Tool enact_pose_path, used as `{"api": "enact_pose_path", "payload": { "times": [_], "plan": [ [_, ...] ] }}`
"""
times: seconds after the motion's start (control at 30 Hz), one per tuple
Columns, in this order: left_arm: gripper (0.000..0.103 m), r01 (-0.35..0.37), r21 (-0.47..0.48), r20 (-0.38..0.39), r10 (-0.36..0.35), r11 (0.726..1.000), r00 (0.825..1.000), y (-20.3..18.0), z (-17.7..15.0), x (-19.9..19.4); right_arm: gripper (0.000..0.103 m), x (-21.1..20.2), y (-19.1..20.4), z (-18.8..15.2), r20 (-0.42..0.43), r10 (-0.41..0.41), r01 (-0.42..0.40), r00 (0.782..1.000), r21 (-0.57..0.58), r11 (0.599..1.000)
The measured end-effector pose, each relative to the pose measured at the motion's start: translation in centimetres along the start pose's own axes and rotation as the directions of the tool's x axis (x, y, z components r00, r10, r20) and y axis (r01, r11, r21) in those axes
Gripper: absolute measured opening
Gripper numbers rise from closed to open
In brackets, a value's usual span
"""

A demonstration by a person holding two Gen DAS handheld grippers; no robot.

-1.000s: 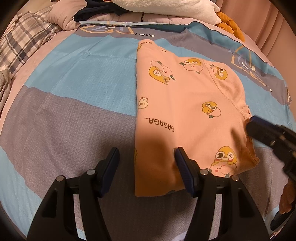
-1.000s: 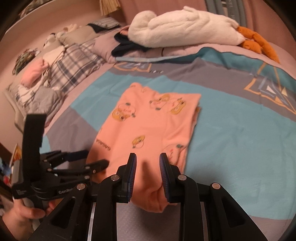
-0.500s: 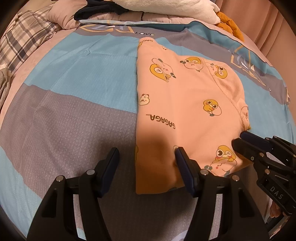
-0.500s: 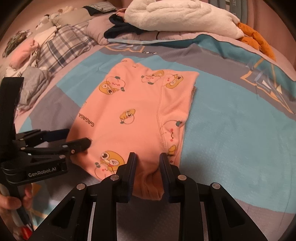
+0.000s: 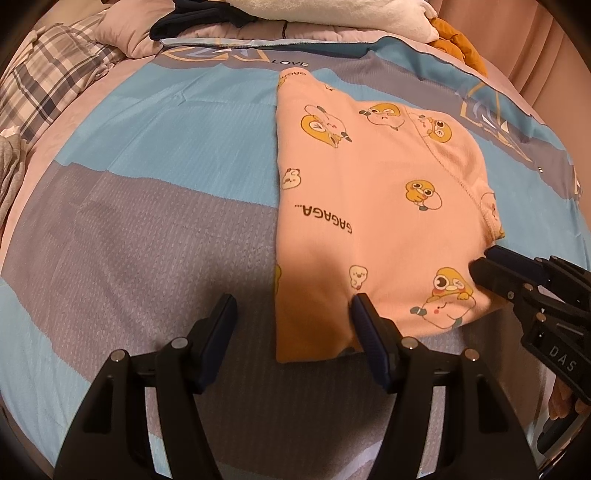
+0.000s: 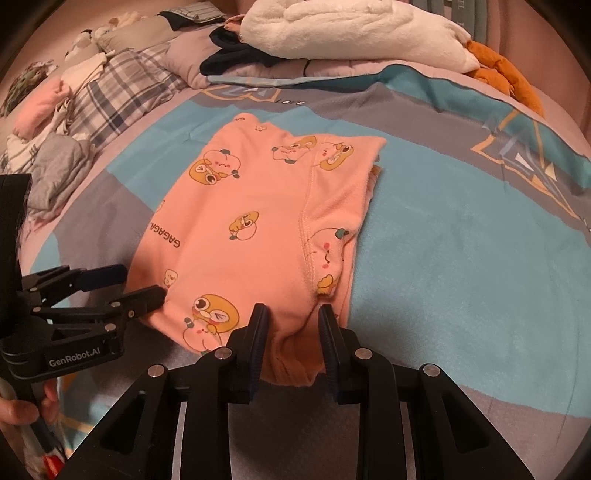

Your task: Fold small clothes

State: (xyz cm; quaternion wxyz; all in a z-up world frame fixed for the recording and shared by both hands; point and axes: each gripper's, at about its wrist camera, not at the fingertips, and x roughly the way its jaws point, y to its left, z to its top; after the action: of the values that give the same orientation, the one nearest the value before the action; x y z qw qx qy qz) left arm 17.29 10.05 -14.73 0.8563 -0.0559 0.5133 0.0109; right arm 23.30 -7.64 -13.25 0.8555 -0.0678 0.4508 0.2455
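Folded pink garment (image 5: 373,221) with cartoon prints, lying flat on a blue-and-grey bedspread (image 5: 147,206). Left gripper (image 5: 293,314), jaws wide, spans the garment's near left corner at 6 o'clock. Right gripper (image 6: 291,325), jaws narrower yet parted, straddles the near hem by the seam without closing on it. A white plush blanket (image 6: 351,29) lies at 12 o'clock, plaid bedding (image 6: 110,92) at 10 o'clock.

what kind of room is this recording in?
Most likely a home bedroom. The pink printed garment lies on a bed's blue and grey quilt, with a plaid pillow, a white plush blanket and loose piles of clothes at the far side.
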Motion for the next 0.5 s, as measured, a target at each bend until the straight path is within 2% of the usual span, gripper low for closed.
{"api": "enact_pose_path", "payload": {
  "times": [0.33,0.4,0.5],
  "plan": [
    [0.066,-0.010,0.001,-0.002,0.010,1.000,1.000,0.02,-0.42,-0.22,0.028,-0.03,-0.18,-0.18,-0.001,0.007,-0.007,1.000,0.021,1.000],
    [0.072,-0.019,-0.002,-0.003,0.019,1.000,1.000,0.03,-0.52,-0.35,0.028,-0.10,-0.25,-0.33,-0.001,0.008,-0.008,1.000,0.027,1.000],
    [0.076,-0.027,-0.006,-0.004,0.027,1.000,1.000,0.14,-0.79,-0.53,0.028,-0.23,-0.49,-0.54,-0.003,0.007,-0.007,1.000,0.037,0.999]
  ]
}}
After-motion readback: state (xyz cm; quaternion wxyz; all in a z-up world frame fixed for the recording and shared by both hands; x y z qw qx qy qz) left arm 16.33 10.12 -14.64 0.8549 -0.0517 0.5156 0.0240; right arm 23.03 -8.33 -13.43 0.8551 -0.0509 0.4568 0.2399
